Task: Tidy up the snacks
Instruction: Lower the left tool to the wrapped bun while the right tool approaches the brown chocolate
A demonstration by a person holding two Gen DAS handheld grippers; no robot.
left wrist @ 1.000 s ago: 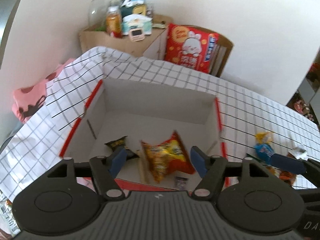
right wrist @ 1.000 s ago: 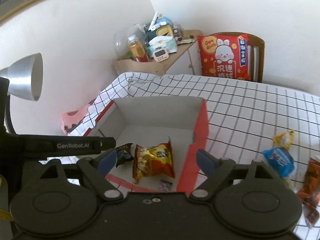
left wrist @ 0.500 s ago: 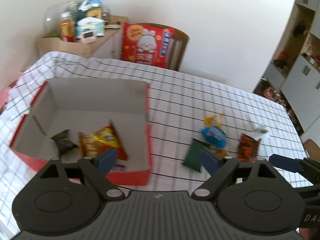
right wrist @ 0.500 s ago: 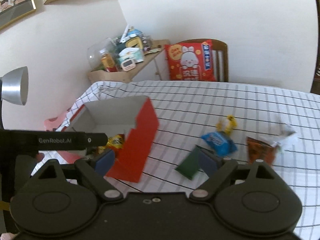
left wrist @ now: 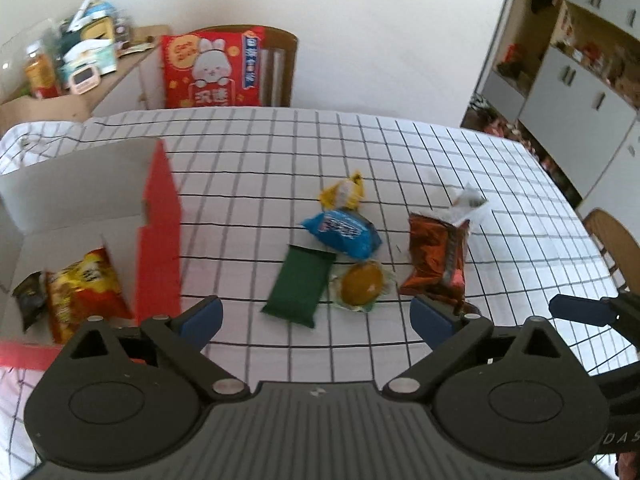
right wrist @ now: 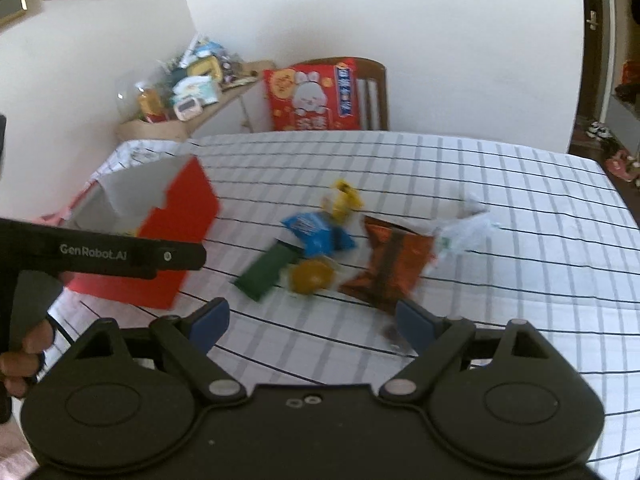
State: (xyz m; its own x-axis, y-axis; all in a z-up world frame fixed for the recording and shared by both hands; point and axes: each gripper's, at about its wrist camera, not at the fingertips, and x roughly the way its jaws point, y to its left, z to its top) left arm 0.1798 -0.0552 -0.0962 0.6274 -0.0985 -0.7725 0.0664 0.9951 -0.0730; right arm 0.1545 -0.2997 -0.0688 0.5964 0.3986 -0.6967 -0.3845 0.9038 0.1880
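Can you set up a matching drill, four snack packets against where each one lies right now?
Things:
1. green packet
2. yellow-and-red chip bag
3. blue packet
4. orange-brown packet

Places:
A. inside the red box
B. on the checked cloth, right end of the cluster
C. on the cloth, nearest the box's red wall
D. between the small yellow wrapper and the round golden snack

Pairs: 1-C, 2-A, 3-D, 4-B

snack packets (left wrist: 340, 256) clustered on tablecloth (left wrist: 480, 168), box (left wrist: 158, 240) to their left, chair (left wrist: 280, 64) behind
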